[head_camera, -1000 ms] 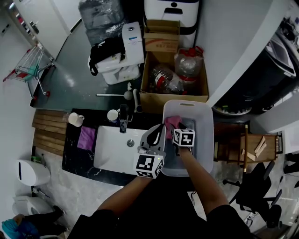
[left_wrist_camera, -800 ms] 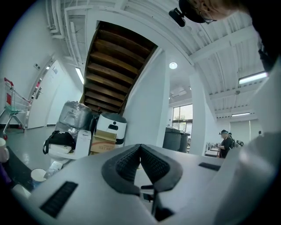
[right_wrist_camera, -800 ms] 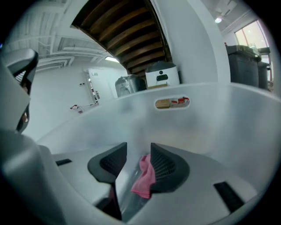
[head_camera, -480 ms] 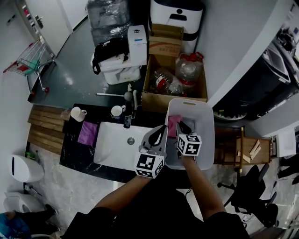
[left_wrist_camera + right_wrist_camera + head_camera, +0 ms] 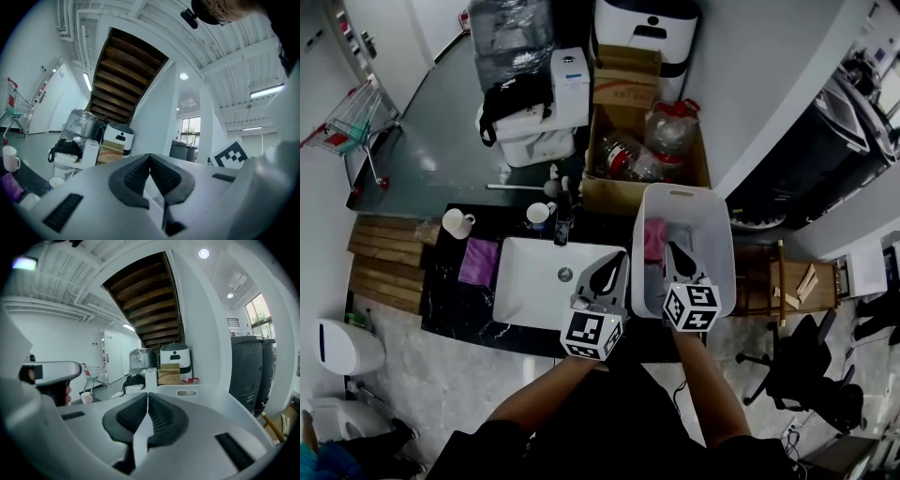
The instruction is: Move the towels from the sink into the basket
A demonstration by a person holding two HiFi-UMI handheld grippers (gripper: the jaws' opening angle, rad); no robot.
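Sink (image 5: 534, 286): white basin set into a black desk (image 5: 450, 305). Bowl looks bare, with only the drain showing. No towel is visible in it.

Basket (image 5: 712, 234): white tub standing just right of the sink, close enough to keep each carry short.

Pink towel (image 5: 653, 239): bunched inside the basket, against the wall nearest the sink. Judged as delivered.

Purple towel (image 5: 478, 262): flat on the desk, just left of the sink and outside the bowl. It lies well apart from both tools. Whether it counts toward the task cannot be told. If it does, it is the one item left to fetch.

Left hand-held gripper (image 5: 150, 157): hovers over the sink's right edge, on the basket side. Jaws are clenched tip to tip with nothing between them. It reads as idle and parked between the two containers.

Right hand-held gripper (image 5: 147, 397): to the right of the sink, above the basket's near half and beside the pink towel. Jaws are closing fully together and are empty. With the towel lying apart from the pads, this placement fits a drop-off point rather than a grasp.

Mug (image 5: 455, 223): on the desk behind the sink's left corner, clear of the working path.

Tap (image 5: 562, 228): at the sink's rear edge.
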